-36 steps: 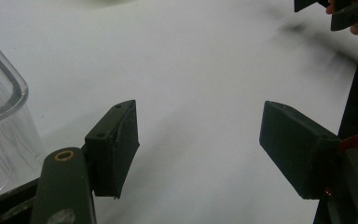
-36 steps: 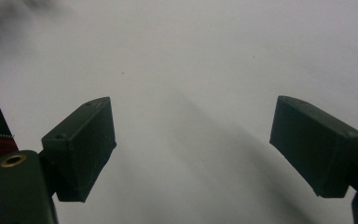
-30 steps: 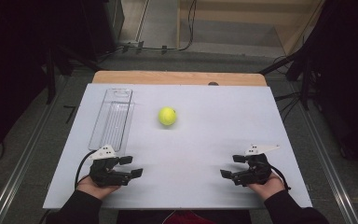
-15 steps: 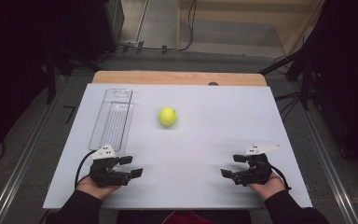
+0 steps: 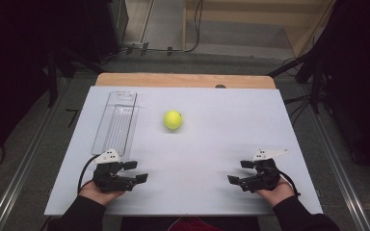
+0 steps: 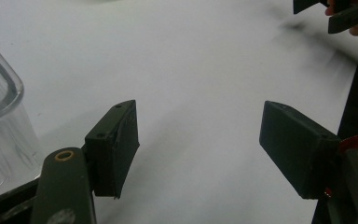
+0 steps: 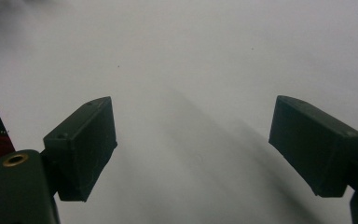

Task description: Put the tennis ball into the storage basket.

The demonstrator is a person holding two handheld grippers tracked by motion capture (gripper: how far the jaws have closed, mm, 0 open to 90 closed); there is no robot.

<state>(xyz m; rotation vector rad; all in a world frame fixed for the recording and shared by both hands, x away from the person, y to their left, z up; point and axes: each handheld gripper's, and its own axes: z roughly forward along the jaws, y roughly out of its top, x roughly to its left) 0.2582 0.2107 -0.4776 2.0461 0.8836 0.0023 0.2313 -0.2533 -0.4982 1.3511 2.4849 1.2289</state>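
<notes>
A yellow-green tennis ball lies on the white table top, a bit left of the middle. To its left a clear plastic tray lies lengthwise; its near corner shows at the left of the left gripper view. My left gripper rests near the front left edge, jaws wide apart and pointing right, nothing between them. Near the front right my right gripper points left, also open over bare table.
A wooden strip runs along the table's far edge. Dark stands and cables surround the table on the floor. In the left gripper view, the other gripper shows at the top right corner.
</notes>
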